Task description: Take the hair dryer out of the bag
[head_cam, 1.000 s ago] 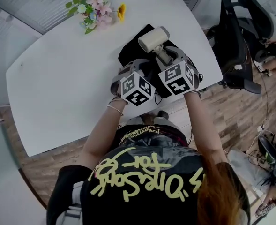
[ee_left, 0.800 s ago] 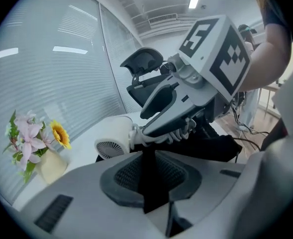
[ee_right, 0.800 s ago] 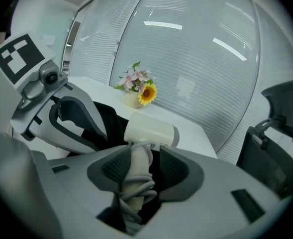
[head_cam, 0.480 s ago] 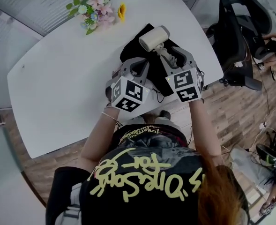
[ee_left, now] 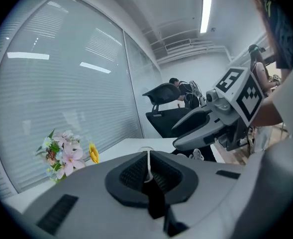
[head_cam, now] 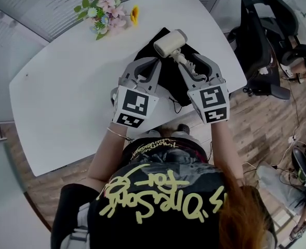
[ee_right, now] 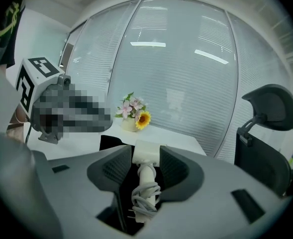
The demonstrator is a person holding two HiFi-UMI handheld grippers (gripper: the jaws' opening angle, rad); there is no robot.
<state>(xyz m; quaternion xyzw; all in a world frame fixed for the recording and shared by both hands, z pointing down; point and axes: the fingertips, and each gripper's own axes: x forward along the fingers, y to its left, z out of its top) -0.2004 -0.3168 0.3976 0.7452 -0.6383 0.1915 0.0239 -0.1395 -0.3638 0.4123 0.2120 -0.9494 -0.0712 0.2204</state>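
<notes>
Dryer (head_cam: 169, 42) pinched by its handle, looking all but clear of the bag (head_cam: 165, 79) on the desk (head_cam: 64, 87).

Bag is soft and limp below both jaws and would likely drag along if it caught. Dryer is hard, smooth plastic, probably light but top-heavy, with its head standing just beyond the right gripper (ee_right: 145, 152) jaws. Those jaws clamp the handle right under the head, which seems the best hold: the cord (ee_right: 143, 195), coiled deeper between the jaws, is loose and could slip or snag. Left gripper (ee_left: 147, 153) jaws are pressed together with nothing I can make out between them. Against a second ago, both grippers stand higher and nearer the head camera, more handle shows above the bag, and the left jaws have just been closing.
</notes>
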